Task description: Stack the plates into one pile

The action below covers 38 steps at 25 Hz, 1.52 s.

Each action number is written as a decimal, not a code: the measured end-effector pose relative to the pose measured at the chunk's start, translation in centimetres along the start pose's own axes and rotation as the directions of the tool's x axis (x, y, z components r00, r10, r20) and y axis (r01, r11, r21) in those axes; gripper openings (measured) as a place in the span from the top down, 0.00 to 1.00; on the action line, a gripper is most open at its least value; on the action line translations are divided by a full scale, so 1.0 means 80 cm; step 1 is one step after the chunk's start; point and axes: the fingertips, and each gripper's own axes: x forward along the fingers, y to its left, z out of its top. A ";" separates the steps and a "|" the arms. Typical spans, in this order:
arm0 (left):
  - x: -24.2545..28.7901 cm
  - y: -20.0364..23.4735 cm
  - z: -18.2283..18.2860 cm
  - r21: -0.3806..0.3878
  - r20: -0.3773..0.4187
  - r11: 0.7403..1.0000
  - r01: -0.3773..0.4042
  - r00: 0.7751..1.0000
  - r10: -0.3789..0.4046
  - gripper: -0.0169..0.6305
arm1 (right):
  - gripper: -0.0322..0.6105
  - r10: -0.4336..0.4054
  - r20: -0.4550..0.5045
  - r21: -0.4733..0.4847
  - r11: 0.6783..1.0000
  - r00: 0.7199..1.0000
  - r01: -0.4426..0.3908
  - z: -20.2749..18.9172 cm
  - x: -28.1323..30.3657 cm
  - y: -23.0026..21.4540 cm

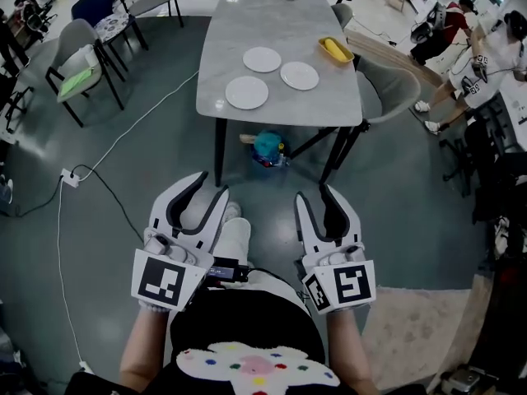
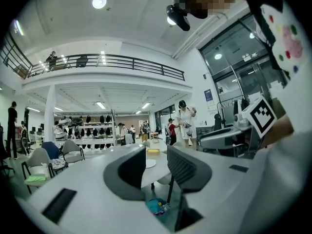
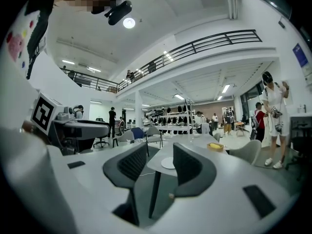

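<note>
Three white plates lie apart on the grey marble table [image 1: 288,23]: one at the near left [image 1: 246,92], one behind it [image 1: 262,59], one to the right [image 1: 299,76]. Both grippers are held low near the person's body, well short of the table and pointing at it. My left gripper [image 1: 200,189] is open with nothing between its jaws; in the left gripper view [image 2: 157,162] a plate [image 2: 150,164] shows far off through the gap. My right gripper [image 1: 317,194] is open and empty too [image 3: 161,165], with a plate [image 3: 168,163] far beyond it.
A yellow dish [image 1: 336,50] sits at the table's right edge. A blue-green object [image 1: 268,148] lies on the floor under the table. A grey chair [image 1: 395,89] stands at the table's right, more chairs [image 1: 82,56] at left. A white cable and power strip [image 1: 69,177] cross the floor. People stand at right.
</note>
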 end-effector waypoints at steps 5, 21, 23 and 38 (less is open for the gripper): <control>0.029 0.016 -0.006 -0.012 0.005 1.000 0.010 1.000 -0.010 0.77 | 0.71 -0.008 -0.011 0.004 1.000 1.000 0.008 -0.005 0.020 -0.012; 0.197 0.133 -0.033 -0.054 -0.034 0.994 0.098 0.994 -0.100 0.77 | 0.71 -0.073 -0.074 0.002 0.997 0.995 0.074 -0.007 0.198 -0.078; 0.223 0.148 -0.034 -0.058 -0.035 0.991 0.117 0.992 -0.119 0.77 | 0.71 -0.084 -0.079 0.003 0.996 0.993 0.085 -0.005 0.224 -0.087; 0.355 0.250 -0.050 -0.084 -0.068 0.982 0.167 0.983 -0.173 0.77 | 0.71 -0.101 -0.125 -0.006 0.995 0.987 0.101 0.005 0.380 -0.132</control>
